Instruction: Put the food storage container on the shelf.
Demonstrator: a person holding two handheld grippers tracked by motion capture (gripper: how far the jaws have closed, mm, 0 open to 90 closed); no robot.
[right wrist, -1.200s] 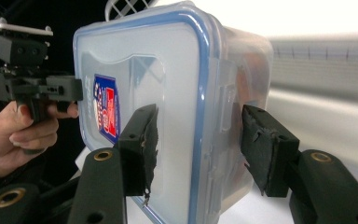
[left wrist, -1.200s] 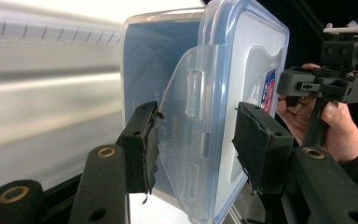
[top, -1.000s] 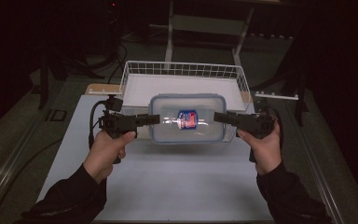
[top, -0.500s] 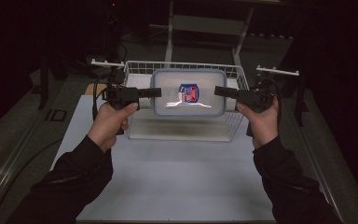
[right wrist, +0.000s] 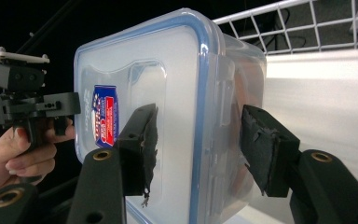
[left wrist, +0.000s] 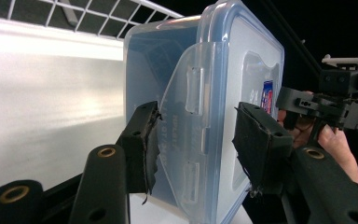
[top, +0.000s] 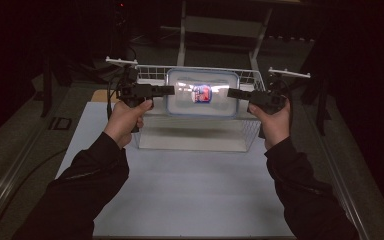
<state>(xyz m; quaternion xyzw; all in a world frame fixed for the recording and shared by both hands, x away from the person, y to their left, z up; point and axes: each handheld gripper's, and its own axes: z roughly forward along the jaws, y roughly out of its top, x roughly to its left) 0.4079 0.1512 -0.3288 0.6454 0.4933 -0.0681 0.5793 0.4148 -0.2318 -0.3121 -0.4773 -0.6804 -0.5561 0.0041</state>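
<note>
Two sleeved forearms rise from the bottom of the high view over one pale surface, each hand carrying one black hand-held gripper. The left hand-held gripper sits left of centre, the right hand-held gripper right of centre, and both point inward at one clear rectangular plastic box with a blue-rimmed clip lid held between them at upper centre of the frame. The box's long axis runs left to right across the picture, its lid with one red-and-blue label facing the camera. In the left gripper view the left hand-held gripper has its jaws set on either side of the box's short end; whether the pads press it I cannot tell. The right gripper view shows the right hand-held gripper likewise straddling the opposite end. The box hangs above one white wire basket, whose rim shows on both sides, with bare surface in front.
</note>
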